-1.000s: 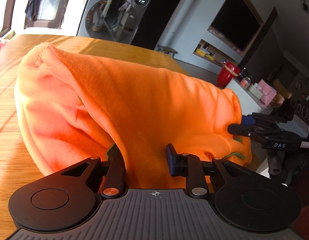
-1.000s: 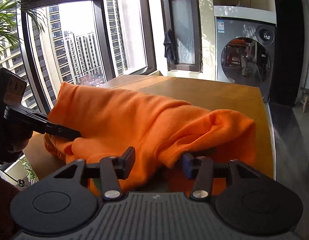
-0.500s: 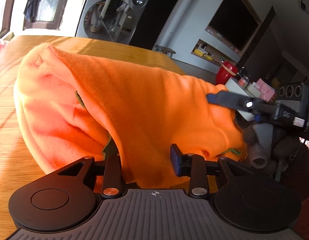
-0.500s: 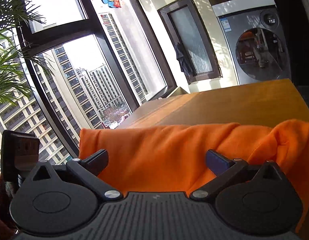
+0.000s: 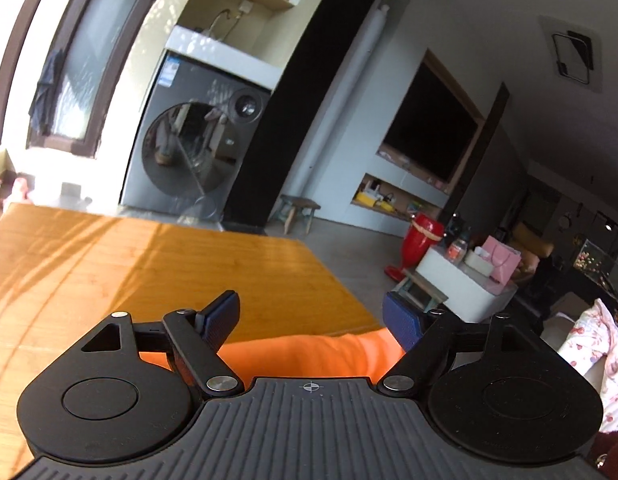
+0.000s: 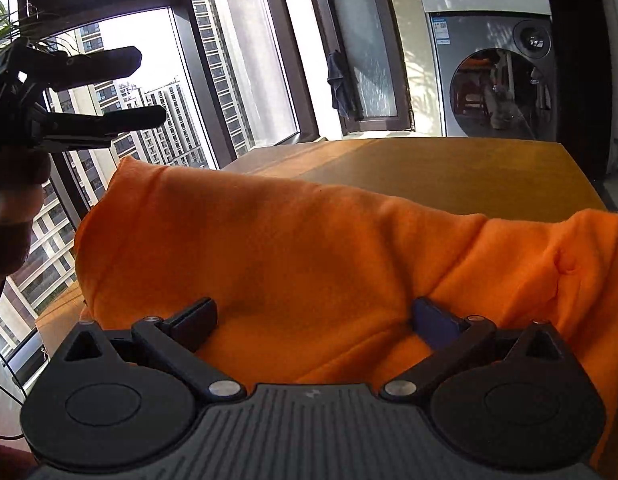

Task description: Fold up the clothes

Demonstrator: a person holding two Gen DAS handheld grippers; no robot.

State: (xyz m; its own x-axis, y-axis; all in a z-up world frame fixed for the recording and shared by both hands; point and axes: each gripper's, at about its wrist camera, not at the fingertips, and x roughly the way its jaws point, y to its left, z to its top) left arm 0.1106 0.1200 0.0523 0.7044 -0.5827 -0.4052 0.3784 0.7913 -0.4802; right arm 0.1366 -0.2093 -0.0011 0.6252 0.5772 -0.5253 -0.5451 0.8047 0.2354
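Spanning most of both views, the wooden counter (image 6: 489, 168) carries the orange garment (image 6: 309, 256), heaped along its near edge. Right tongs (image 6: 315, 316) stand spread to their widest just above the cloth, gripping nothing. Left tongs (image 5: 313, 312), raised above the garment (image 5: 309, 354), are opening; no cloth lies between the blue pads (image 5: 403, 322). From the right wrist, the left tongs (image 6: 145, 86) hang clear above the garment's far corner.
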